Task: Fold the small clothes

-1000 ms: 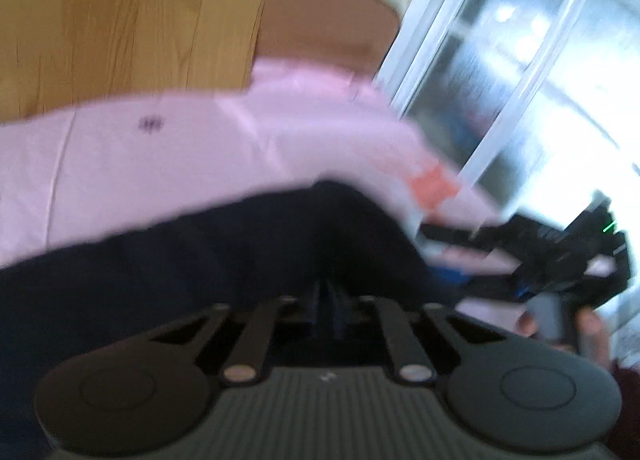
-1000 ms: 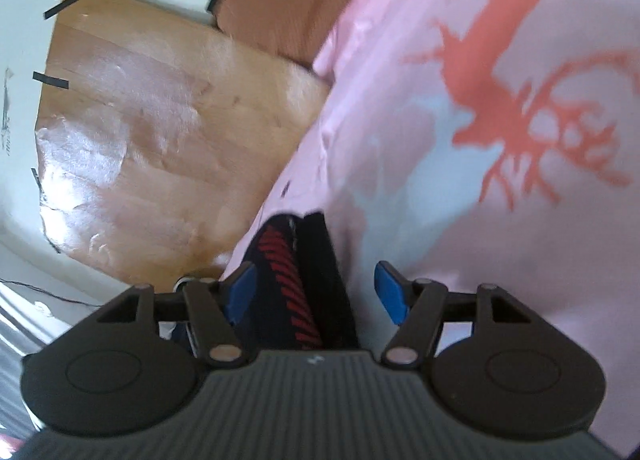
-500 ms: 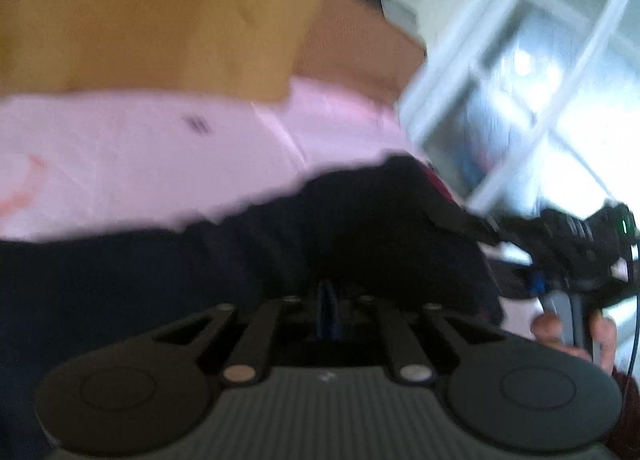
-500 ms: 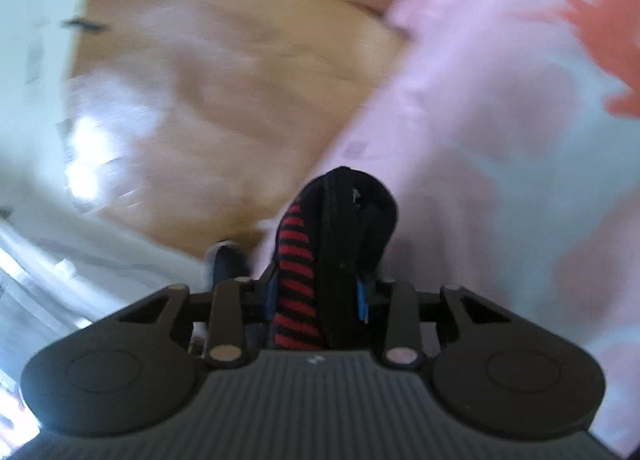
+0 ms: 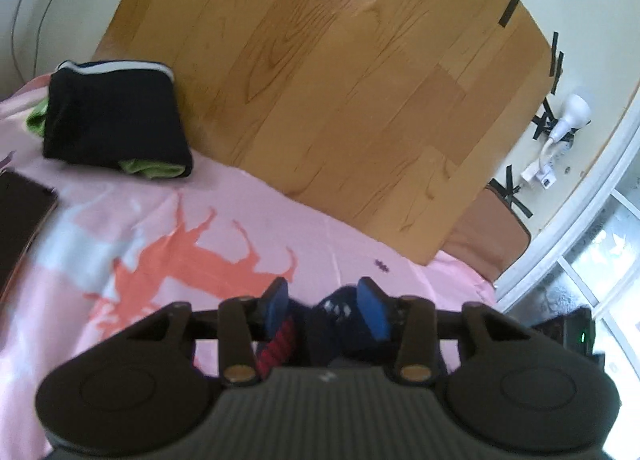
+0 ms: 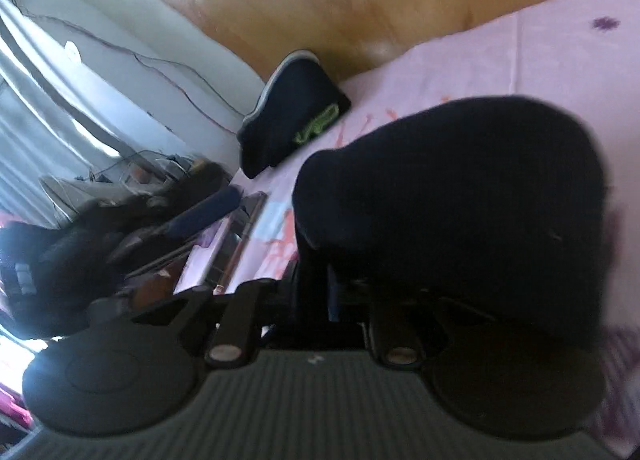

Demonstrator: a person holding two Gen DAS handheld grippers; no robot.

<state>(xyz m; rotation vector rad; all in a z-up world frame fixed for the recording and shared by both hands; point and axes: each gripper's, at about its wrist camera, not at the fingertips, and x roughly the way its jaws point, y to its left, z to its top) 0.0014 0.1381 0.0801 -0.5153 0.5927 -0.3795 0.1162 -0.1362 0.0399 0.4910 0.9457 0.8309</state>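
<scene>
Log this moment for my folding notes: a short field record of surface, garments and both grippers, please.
surface: pink sheet with an orange deer print
folded pile: dark garment, green trim showing, lying by the wooden board
left gripper: jaws just opened, dark sock loose between the pads
right gripper: just closed, shut on the dark sock
also: phone at the sheet's left

Pink sheet [image 5: 224, 200] (orange deer print), navy garment [image 6: 460, 196].

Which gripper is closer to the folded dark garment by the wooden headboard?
Left, probably. The left gripper, jaws just opened around a striped sock, has the folded garment ahead to its left. The right gripper, jaws just closing on a dark sock, sees it farther off, beyond the left gripper.
</scene>
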